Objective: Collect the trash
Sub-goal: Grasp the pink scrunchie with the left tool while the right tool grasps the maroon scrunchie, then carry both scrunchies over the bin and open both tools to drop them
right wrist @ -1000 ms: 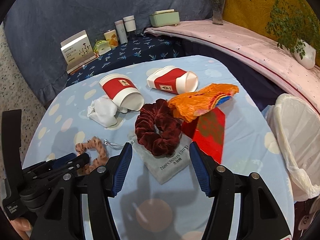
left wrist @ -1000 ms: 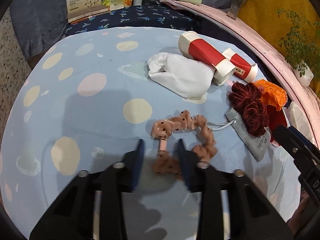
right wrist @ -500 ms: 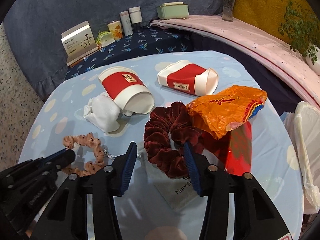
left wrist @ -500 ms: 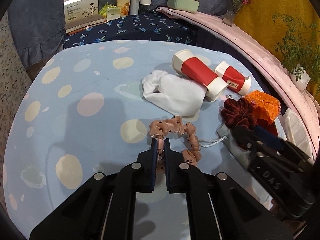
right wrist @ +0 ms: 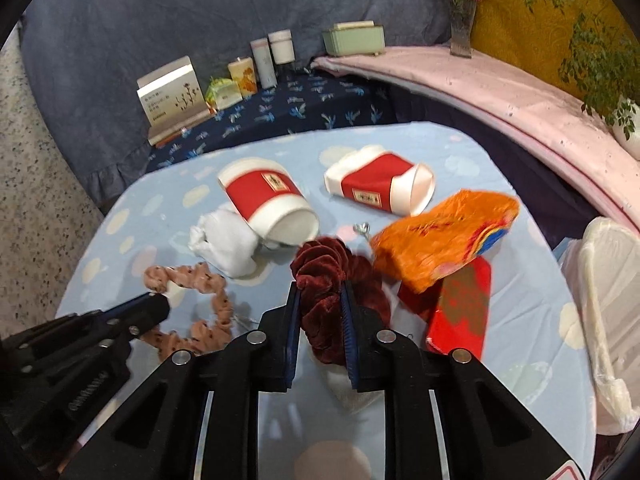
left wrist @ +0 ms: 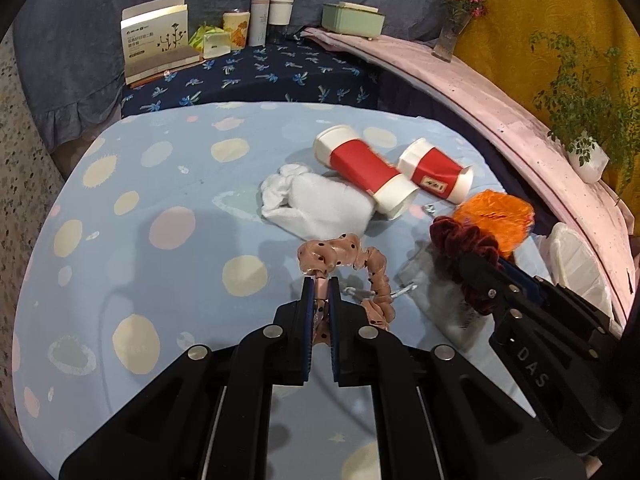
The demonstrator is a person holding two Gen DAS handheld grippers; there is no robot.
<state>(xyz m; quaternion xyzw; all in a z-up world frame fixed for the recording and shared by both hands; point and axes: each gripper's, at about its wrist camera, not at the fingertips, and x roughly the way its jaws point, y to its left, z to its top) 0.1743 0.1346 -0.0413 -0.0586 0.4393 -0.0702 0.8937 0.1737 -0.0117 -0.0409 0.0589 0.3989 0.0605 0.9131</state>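
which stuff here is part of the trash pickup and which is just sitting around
Part of the job, as far as I can judge:
- pink dotted scrunchie, shut in the left gripper
- dark red scrunchie, right gripper closing on it
- two paper cups
- orange wrapper
- white cloth
- white bin bag

Just lying about:
- box, jars and vase at the back

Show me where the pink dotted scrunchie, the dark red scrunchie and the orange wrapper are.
pink dotted scrunchie (left wrist: pixel 332 254), left wrist view, top ruffle.
dark red scrunchie (right wrist: pixel 324 280), right wrist view, velvet folds.
orange wrapper (right wrist: pixel 444 232), right wrist view, crinkled middle.
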